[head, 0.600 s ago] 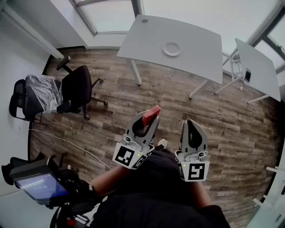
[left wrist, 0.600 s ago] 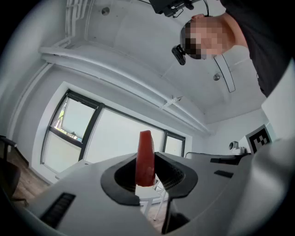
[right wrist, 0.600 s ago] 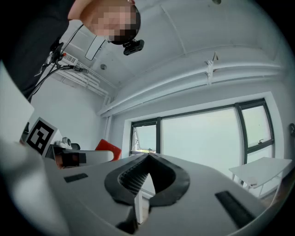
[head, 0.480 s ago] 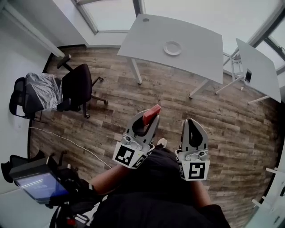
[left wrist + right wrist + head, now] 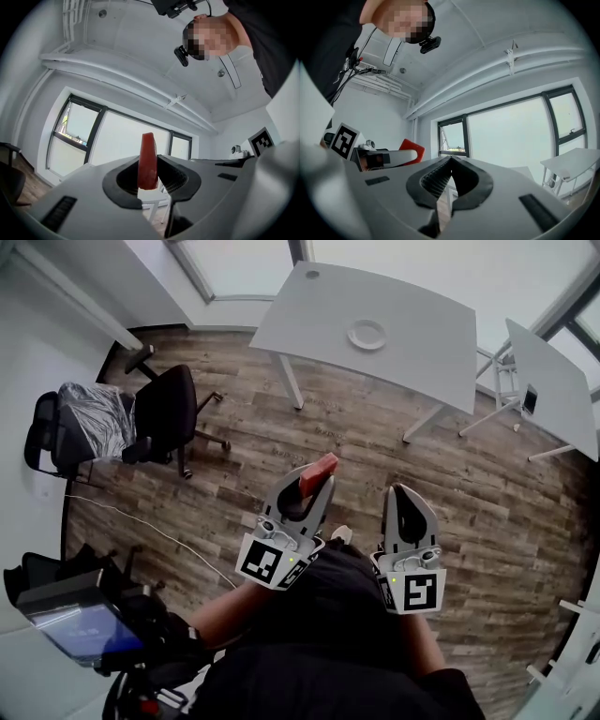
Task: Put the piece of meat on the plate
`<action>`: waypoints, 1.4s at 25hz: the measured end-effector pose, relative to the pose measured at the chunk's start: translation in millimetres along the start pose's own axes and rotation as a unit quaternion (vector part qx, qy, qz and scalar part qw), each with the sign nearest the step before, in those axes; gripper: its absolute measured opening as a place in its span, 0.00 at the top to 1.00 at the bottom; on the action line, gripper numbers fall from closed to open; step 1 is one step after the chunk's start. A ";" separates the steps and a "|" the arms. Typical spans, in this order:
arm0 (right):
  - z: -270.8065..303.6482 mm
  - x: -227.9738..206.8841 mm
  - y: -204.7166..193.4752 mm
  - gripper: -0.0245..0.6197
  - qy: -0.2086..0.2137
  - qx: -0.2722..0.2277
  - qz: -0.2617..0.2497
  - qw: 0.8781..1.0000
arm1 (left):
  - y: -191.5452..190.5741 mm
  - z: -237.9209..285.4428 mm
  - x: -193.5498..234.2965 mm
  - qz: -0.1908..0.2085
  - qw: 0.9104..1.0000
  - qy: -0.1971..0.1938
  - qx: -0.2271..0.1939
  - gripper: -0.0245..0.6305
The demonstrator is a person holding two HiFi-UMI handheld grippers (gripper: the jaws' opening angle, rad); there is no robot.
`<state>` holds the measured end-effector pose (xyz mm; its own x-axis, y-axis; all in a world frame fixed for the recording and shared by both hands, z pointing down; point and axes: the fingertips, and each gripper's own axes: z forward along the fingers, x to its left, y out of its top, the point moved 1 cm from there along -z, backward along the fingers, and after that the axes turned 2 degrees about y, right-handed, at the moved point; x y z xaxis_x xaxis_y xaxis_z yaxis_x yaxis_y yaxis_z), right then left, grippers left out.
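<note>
A red piece of meat [image 5: 319,473] sticks out of my left gripper [image 5: 310,484], whose jaws are shut on it. In the left gripper view the piece of meat [image 5: 148,161] stands upright between the pads. My right gripper [image 5: 402,496] is beside it, jaws shut and empty; in the right gripper view the right gripper [image 5: 450,161] has its tips touching. From there the meat [image 5: 411,149] shows at the left. A white plate [image 5: 367,335] lies on a white table [image 5: 412,343] far ahead across the room.
A wooden floor [image 5: 356,442] lies between me and the table. A black office chair [image 5: 159,418] stands at the left, another chair wrapped in plastic [image 5: 89,418] beside it. A second white table [image 5: 553,385] is at the right. A screen [image 5: 75,624] sits at lower left.
The view has shifted a little toward the table with the plate. Both grippers keep their places relative to me, the left still holding the meat.
</note>
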<state>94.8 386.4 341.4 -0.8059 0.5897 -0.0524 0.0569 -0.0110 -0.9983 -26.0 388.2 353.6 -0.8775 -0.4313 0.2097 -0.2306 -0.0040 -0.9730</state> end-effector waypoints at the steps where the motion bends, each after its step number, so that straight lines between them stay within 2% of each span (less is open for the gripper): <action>1: -1.1 -1.6 -2.1 0.95 0.001 0.002 0.002 1.000 | -1.5 0.1 1.5 0.002 1.000 0.004 0.002 0.81; 9: -4.2 -22.4 -17.2 0.95 -0.015 0.013 0.014 1.000 | -8.8 7.3 28.0 0.006 0.999 0.043 0.012 0.81; 18: 32.3 -69.5 -18.7 0.95 -0.052 0.019 0.003 0.998 | -21.7 78.3 47.1 -0.012 1.000 0.008 0.021 0.81; 22: 68.5 -96.7 -25.7 0.95 -0.069 0.028 0.008 0.997 | -29.1 126.1 68.7 -0.019 0.999 -0.013 0.027 0.81; 26: 116.3 -120.3 -16.2 0.95 -0.053 0.034 0.015 0.998 | -33.4 180.7 92.9 -0.025 0.999 -0.030 0.038 0.81; 35: 240.0 -154.0 -6.6 0.95 -0.058 0.038 0.023 0.997 | -22.5 274.0 163.9 -0.027 0.998 -0.045 0.044 0.81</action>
<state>77.1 101.9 350.1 -0.8667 0.4893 -0.0968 0.0550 -0.0992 -0.9935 -49.4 70.4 383.6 -0.8230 -0.5068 0.2566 -0.2358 -0.1062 -0.9660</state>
